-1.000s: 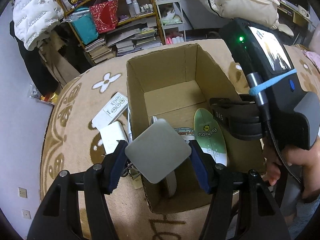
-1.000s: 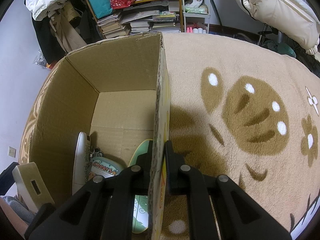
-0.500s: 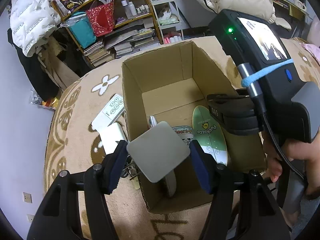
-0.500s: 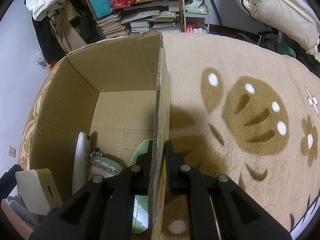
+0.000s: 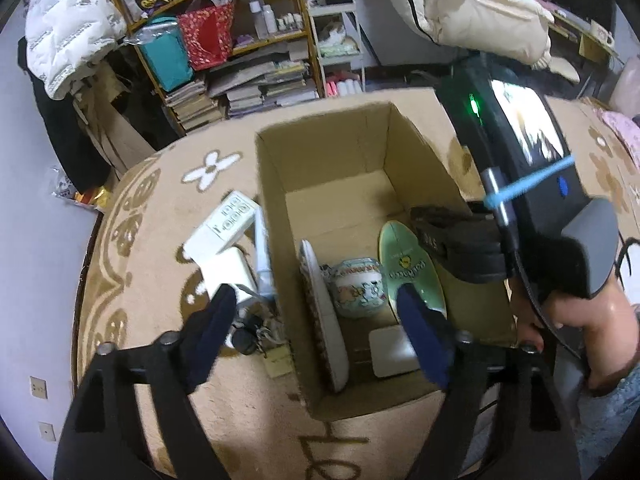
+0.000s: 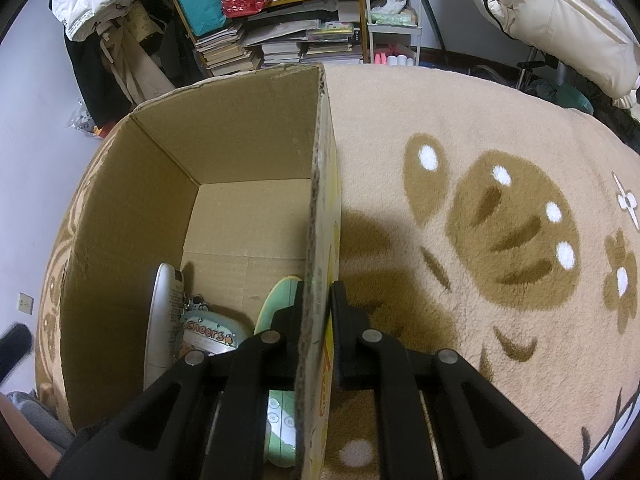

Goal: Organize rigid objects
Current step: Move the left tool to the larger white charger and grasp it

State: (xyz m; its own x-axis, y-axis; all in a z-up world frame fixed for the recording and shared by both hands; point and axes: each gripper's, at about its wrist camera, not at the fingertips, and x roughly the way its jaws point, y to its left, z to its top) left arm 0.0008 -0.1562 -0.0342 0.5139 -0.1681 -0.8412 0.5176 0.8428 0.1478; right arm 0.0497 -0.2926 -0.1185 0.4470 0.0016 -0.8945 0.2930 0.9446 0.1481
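The left tool (image 5: pixel 316 316) is hovering over the cardboard box (image 5: pixel 272 216) with its jaws spread apart and holding nothing; the pale square piece (image 5: pixel 390 352) is lying flat on the box floor below. The right tool (image 6: pixel 316 308) is gripping the box's side wall, steadying it. The next pick probably wants the white remote (image 5: pixel 222 226) on the rug (image 5: pixel 132 264), approached low and square. Only the left view is showing that clutter outside the box; the right is showing the wall grip.
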